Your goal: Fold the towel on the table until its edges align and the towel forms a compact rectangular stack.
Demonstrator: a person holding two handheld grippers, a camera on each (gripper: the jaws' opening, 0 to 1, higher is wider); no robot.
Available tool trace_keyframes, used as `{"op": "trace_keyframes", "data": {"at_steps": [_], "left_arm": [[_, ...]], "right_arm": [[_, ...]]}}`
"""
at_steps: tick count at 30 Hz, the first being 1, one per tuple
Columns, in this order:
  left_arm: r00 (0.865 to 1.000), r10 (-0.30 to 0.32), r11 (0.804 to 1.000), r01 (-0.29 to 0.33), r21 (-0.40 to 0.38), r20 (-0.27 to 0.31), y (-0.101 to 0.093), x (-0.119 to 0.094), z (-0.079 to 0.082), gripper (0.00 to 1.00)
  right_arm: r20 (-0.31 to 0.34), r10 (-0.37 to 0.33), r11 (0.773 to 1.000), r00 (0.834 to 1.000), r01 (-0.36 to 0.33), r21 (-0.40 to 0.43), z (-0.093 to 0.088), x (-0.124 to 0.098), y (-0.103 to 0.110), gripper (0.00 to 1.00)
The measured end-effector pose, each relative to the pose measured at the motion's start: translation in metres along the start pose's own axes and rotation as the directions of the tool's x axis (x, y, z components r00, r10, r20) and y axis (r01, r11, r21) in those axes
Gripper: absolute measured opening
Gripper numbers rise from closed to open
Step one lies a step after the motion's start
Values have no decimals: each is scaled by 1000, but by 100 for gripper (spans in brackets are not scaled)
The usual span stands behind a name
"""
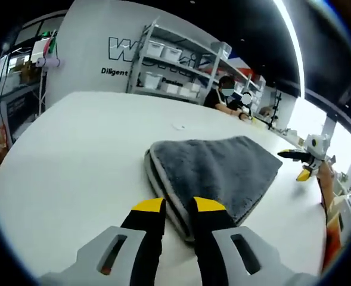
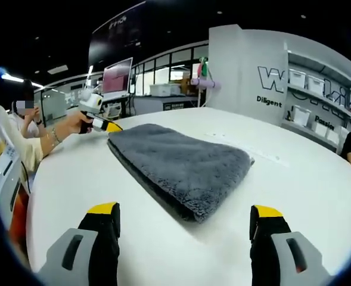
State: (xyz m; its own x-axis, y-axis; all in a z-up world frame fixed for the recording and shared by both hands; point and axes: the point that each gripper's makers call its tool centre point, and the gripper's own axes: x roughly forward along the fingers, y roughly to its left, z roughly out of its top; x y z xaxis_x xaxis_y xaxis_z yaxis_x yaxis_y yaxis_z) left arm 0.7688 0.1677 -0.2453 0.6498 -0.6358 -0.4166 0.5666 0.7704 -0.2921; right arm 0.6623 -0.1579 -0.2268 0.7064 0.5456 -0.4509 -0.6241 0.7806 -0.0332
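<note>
Nearing the close of the folding, by the look of it: grey towel (image 1: 217, 170) lying on the white table (image 1: 80, 155) as a flat slab of several layers, edges looking roughly matched, though tapering toward one corner in the left gripper view rather than squaring off. Holding the left gripper (image 1: 178, 205) right at the towel's near corner, jaws drawn almost together; not being able to tell whether pinching the hem or only hovering beside it. Holding the right gripper (image 2: 185, 210) spread wide and empty, just short of the towel's rounded folded end, touching nothing. Judging the next move: either checking alignment and backing both grippers off, or taking two corners of one short end and carrying them over, landing edge on edge without dragging the stack.
</note>
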Motion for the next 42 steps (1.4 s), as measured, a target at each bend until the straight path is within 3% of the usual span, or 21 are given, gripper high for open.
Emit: {"op": "trace_keyframes", "data": {"at_steps": [8,11,15,17,24,31,42], "left_arm": [[1000,-25,1000,25,7,5,-5,-1,-1,4],[999,-13,1000,13,21,29,-4,-5,4,3],[996,4,1000,-2,-14,94,1,-14,15,3],[995,9,1000,-7,-25,100,4,-16,15,3],[1000,28,999,-28,-22,13,9,-8,-6,3],[1000,29,999,-29,-18,-10,9,-6,-8,3],[1000,-7,1000,7,-8,-28,-9,0,-12,3]], "right_arm": [[-1,-2,1000,1000,2,0,0,-1,0,91],[-1,0,1000,1000,0,-2,0,-1,1,91],[-1,0,1000,1000,0,-4,0,-1,2,91],[0,-1,1000,1000,1,-2,0,-1,2,91],[-5,1,1000,1000,-1,-2,-1,-1,4,92],[-7,2,1000,1000,-2,0,0,-1,3,92],[-3,3,1000,1000,-3,20,1,-2,-2,92]]}}
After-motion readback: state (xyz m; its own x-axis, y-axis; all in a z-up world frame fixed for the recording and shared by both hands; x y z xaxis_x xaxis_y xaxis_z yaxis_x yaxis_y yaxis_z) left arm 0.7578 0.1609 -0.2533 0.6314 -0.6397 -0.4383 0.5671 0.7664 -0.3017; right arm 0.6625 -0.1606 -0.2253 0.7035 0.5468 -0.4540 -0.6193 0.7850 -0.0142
